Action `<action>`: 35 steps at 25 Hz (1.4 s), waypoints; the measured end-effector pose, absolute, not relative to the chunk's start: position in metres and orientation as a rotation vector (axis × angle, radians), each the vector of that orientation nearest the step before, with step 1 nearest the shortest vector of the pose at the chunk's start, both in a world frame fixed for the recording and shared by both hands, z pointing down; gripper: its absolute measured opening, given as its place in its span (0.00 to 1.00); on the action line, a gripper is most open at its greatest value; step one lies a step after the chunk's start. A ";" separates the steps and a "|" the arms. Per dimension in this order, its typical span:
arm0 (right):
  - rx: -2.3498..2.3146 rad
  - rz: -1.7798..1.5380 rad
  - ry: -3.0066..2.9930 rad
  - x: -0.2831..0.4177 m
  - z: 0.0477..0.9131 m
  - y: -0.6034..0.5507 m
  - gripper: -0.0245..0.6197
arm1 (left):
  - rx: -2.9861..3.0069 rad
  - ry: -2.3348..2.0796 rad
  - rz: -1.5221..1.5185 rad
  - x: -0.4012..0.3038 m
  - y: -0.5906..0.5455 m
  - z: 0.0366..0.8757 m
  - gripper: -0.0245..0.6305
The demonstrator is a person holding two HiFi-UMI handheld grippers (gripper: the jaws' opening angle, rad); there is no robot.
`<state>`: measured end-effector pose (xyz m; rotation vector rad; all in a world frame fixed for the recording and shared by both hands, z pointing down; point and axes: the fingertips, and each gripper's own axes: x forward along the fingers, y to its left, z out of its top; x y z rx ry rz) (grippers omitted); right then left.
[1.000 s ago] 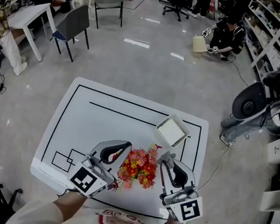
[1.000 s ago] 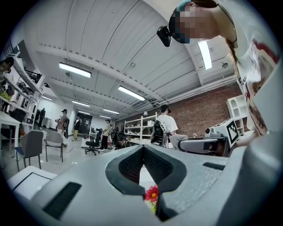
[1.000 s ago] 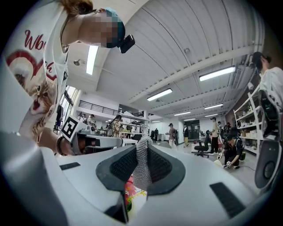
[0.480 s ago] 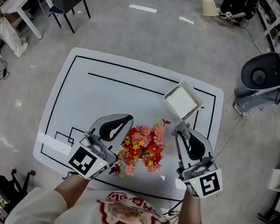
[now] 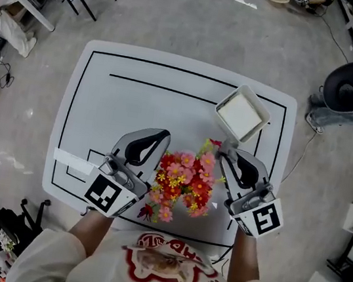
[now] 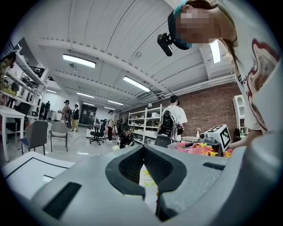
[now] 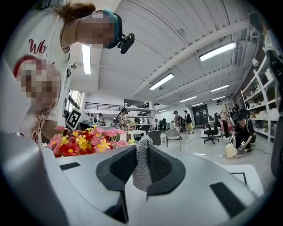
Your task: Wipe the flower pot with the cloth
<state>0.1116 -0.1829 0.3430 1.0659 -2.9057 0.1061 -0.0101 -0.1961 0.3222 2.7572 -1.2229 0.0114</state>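
A bunch of red, pink and yellow flowers [image 5: 183, 184] stands near the front of the white table [image 5: 137, 97]; the blooms hide the pot below them. My left gripper [image 5: 163, 135] is just left of the flowers, shut with nothing between its jaws [image 6: 142, 149]. My right gripper [image 5: 220, 149] is just right of them, shut on a strip of grey knitted cloth [image 7: 142, 170] that stands up between the pads. The flowers [image 7: 84, 140] show to the left in the right gripper view and at the right, as flowers [image 6: 201, 149], in the left gripper view.
A white square tray [image 5: 242, 113] sits at the table's back right, close beyond my right gripper. A white paper strip [image 5: 73, 162] lies at the front left edge. Black lines mark the tabletop. A dark round machine [image 5: 351, 85] stands on the floor to the right.
Both grippers have sunk a little toward the table, still on either side of the flowers. The head view has tipped further down. Neither gripper's jaws changed.
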 end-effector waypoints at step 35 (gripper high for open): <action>0.675 0.308 -2.875 0.078 0.429 -0.179 0.13 | 2.671 -1.278 0.059 -0.025 -0.233 0.373 0.04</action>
